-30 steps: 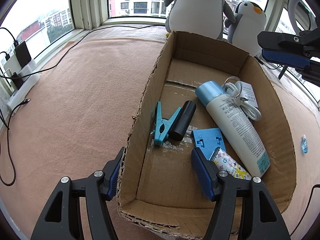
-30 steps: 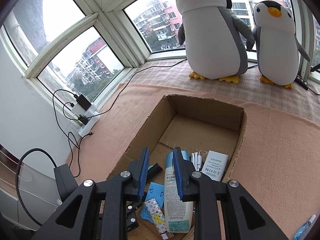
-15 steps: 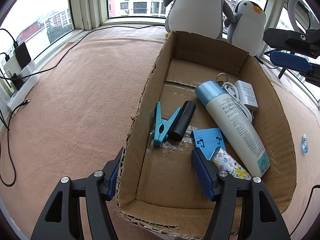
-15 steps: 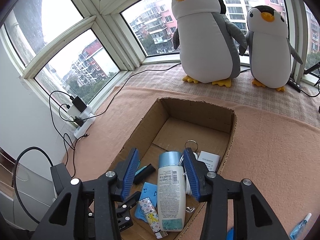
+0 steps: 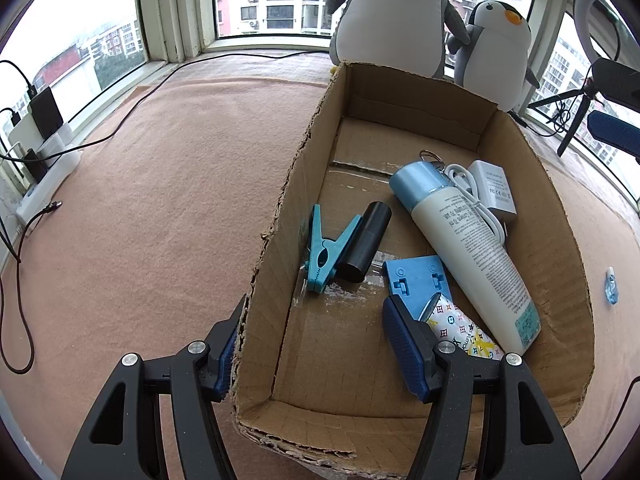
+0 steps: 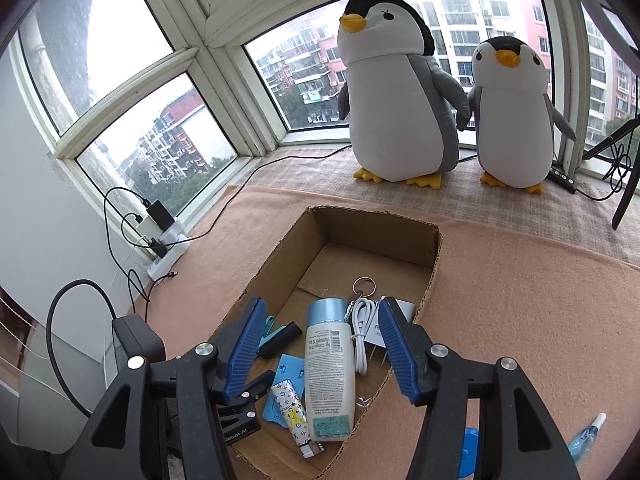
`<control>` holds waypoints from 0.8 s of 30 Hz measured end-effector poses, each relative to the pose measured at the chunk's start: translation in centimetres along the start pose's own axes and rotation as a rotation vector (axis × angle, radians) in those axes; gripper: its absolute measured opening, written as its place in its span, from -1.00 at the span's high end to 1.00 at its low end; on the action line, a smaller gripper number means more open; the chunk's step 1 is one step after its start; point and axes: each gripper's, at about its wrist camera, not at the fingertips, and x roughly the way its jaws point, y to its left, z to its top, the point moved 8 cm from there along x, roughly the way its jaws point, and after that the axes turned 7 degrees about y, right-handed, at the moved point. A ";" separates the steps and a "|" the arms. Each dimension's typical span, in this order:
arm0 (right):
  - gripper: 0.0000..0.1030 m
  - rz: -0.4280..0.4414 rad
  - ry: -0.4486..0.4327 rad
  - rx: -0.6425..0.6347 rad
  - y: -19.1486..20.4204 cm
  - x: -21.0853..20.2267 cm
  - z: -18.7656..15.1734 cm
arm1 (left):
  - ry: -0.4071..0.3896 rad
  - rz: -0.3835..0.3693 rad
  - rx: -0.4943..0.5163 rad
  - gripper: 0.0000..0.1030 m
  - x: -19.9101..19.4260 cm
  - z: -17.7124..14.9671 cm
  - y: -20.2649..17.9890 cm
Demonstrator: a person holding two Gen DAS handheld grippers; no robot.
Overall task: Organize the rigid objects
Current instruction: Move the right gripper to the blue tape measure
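Note:
An open cardboard box (image 5: 280,216) lies on the pink blanket. In it are a white bottle with a blue cap (image 5: 468,248), a teal clothes peg (image 5: 326,254), a black cylinder (image 5: 366,248), a blue plastic piece (image 5: 416,280), a patterned lighter (image 5: 460,332), a white charger with its cable (image 5: 494,188) and a key ring (image 6: 364,286). My left gripper (image 5: 316,350) is open and straddles the box's near left wall. My right gripper (image 6: 322,350) hovers open and empty above the bottle (image 6: 330,376).
Two plush penguins (image 6: 396,92) stand on the sill behind the box. A power strip with cables (image 5: 44,160) lies at the left wall. A small blue item (image 5: 611,290) rests on the blanket right of the box. A tripod (image 5: 576,108) stands at the far right.
My right gripper went from nearly shut to wide open and drew back. The key ring now lies in the box, and the charger and cable have shifted. The left gripper has stayed put.

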 end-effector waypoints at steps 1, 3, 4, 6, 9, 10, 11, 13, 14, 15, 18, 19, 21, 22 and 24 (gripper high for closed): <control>-0.06 -0.003 -0.006 0.002 -0.1 -0.4 -0.1 | 0.000 0.000 0.001 -0.31 0.0 0.0 0.0; -0.07 -0.010 -0.014 0.005 -0.3 -1.3 -0.3 | 0.000 0.000 0.001 -0.31 0.0 0.0 0.0; -0.07 -0.015 -0.019 0.007 -0.4 -1.8 -0.4 | 0.000 0.000 0.001 -0.31 0.0 0.0 0.0; -0.08 -0.029 -0.032 0.012 -0.7 -2.9 -0.7 | 0.000 0.000 0.001 -0.31 0.0 0.0 0.0; -0.22 -0.045 -0.051 0.038 -1.3 -4.6 -1.1 | -0.001 0.001 0.001 -0.31 0.0 0.0 0.0; -0.24 -0.049 -0.059 0.053 -1.7 -5.2 -1.2 | -0.001 0.001 0.003 -0.31 0.0 0.0 0.0; -0.24 -0.052 -0.063 0.067 -1.9 -5.7 -1.3 | -0.001 0.002 0.005 -0.31 0.0 0.0 0.0; -0.24 -0.059 -0.075 0.092 -2.4 -6.8 -1.7 | -0.001 0.002 0.007 -0.31 0.0 0.0 -0.1; -0.24 -0.068 -0.080 0.099 -2.6 -7.3 -1.9 | -0.001 0.003 0.008 -0.31 0.1 0.0 -0.1; -0.24 -0.080 -0.082 0.104 -2.8 -7.7 -2.1 | 0.000 0.003 0.009 -0.31 0.1 0.0 -0.1; -0.24 -0.111 -0.079 0.112 -3.3 -8.6 -3.0 | 0.000 0.002 0.014 -0.31 0.1 0.0 -0.1; -0.24 -0.125 -0.079 0.111 -3.5 -8.9 -3.3 | 0.000 0.001 0.014 -0.31 0.1 0.0 -0.1; -0.24 -0.159 -0.075 0.105 -3.9 -9.2 -4.1 | 0.000 0.000 0.018 -0.31 0.1 0.0 -0.1; -0.24 -0.177 -0.073 0.103 -4.1 -9.2 -4.5 | 0.000 0.000 0.019 -0.31 0.0 0.0 -0.1; -0.24 -0.211 -0.064 0.096 -4.6 -9.2 -5.4 | -0.001 0.000 0.022 -0.31 0.0 -0.1 -0.2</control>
